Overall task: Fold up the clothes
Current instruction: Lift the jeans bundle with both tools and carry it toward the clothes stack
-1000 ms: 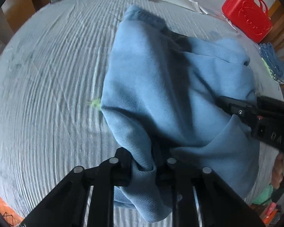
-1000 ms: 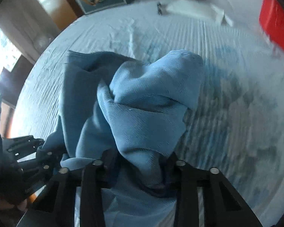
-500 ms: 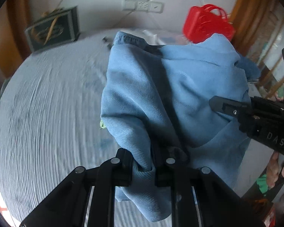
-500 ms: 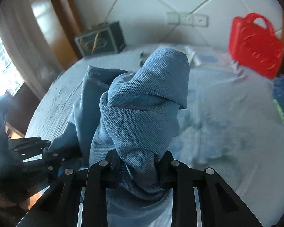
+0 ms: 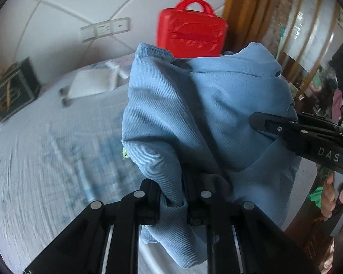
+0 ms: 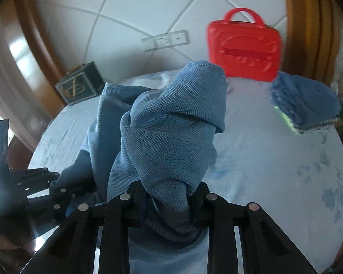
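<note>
I am lifting the blue garment [image 5: 194, 118] off the bed [image 5: 45, 159], left gripper [image 5: 173, 203] and right gripper [image 6: 167, 203] each clamping a bunched corner, and next I must spread it flat, since it is hanging crumpled between them.

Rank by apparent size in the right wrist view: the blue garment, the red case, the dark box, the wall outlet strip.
1. blue garment, though nearness to the camera inflates it
2. red case
3. dark box
4. wall outlet strip
</note>
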{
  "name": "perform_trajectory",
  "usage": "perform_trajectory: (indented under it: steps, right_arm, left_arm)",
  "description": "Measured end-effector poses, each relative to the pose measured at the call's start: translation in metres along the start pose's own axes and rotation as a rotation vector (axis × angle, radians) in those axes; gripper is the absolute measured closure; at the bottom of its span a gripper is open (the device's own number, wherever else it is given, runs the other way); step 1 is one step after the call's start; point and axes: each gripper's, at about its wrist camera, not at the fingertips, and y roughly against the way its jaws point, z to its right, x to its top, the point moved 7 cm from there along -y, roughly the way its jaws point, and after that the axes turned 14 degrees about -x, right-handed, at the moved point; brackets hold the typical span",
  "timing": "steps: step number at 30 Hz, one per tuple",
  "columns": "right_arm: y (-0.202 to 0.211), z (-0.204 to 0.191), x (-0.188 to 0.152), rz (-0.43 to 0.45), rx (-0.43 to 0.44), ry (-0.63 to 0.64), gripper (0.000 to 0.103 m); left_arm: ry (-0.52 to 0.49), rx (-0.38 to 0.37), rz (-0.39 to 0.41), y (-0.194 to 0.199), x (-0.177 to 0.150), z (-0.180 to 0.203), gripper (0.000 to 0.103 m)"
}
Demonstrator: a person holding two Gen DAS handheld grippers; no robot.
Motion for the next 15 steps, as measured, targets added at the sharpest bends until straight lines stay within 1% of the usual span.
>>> perform_trajectory:
  steps: [2, 5, 7, 8, 9, 12, 15]
  right_arm:
    - [-0.004, 0.039, 0.002, 0.005, 0.011, -0.012, 0.076]
    - [-0.020, 0.094, 0.006, 0.015, 0.037, -0.002, 0.076]
    - [-0.028, 0.142, 0.017, 0.012, 0.063, 0.011, 0.076]
    - [-0.029, 0.160, 0.023, 0.014, 0.066, 0.021, 0.076]
    - [-0.029, 0.181, 0.030, 0.013, 0.063, 0.026, 0.076]
    - [-0.030, 0.249, 0.065, 0.016, 0.066, 0.039, 0.076]
    - [-0.034, 0.300, 0.105, 0.036, 0.062, 0.059, 0.076]
  left_arm:
    - [-0.010, 0.005, 0.004, -0.019, 0.012, 0.027, 0.088]
    - [0.007, 0.011, 0.017, -0.057, 0.038, 0.072, 0.088]
    - [0.021, 0.009, 0.016, -0.084, 0.056, 0.101, 0.088]
    - [0.024, 0.005, 0.013, -0.097, 0.066, 0.118, 0.088]
    - [0.027, 0.001, 0.011, -0.108, 0.076, 0.132, 0.088]
    - [0.039, -0.024, 0.031, -0.138, 0.122, 0.174, 0.088]
    - [0.024, -0.031, 0.056, -0.163, 0.172, 0.206, 0.088]
